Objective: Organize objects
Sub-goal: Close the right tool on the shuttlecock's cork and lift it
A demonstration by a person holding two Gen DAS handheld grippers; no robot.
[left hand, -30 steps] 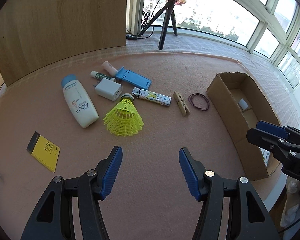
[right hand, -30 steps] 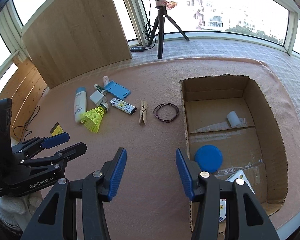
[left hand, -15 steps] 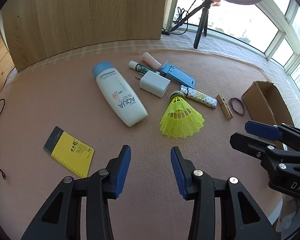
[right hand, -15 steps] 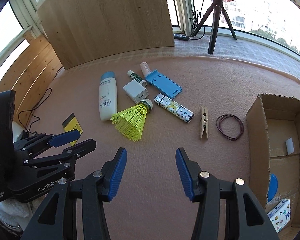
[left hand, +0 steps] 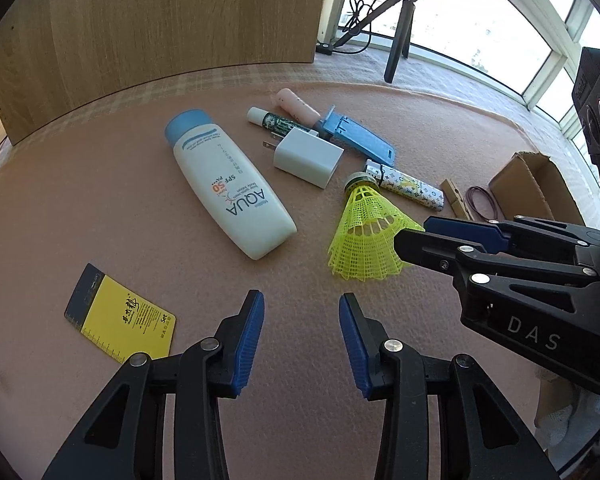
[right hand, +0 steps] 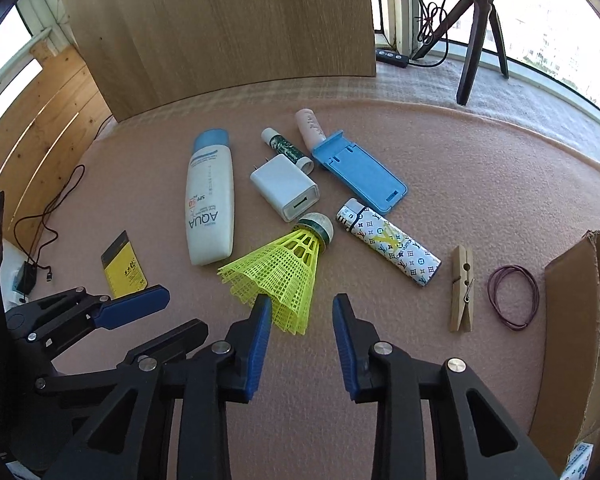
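Right gripper (right hand: 300, 320): jaws apart, holding nothing — just short of the shuttlecock's skirt.
Left gripper (left hand: 301, 322): jaws apart, empty.
Shuttlecock (right hand: 284, 270): lying on the bench between bottle (right hand: 210, 196) and lighter (right hand: 390, 248).
Box (right hand: 580, 320): at right edge.

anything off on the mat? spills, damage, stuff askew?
No spills or damage. The shuttlecock lies on its side, skirt toward the right gripper. The green tube and pink tube are partly tucked under the charger and blue stand. Otherwise just loose clutter.
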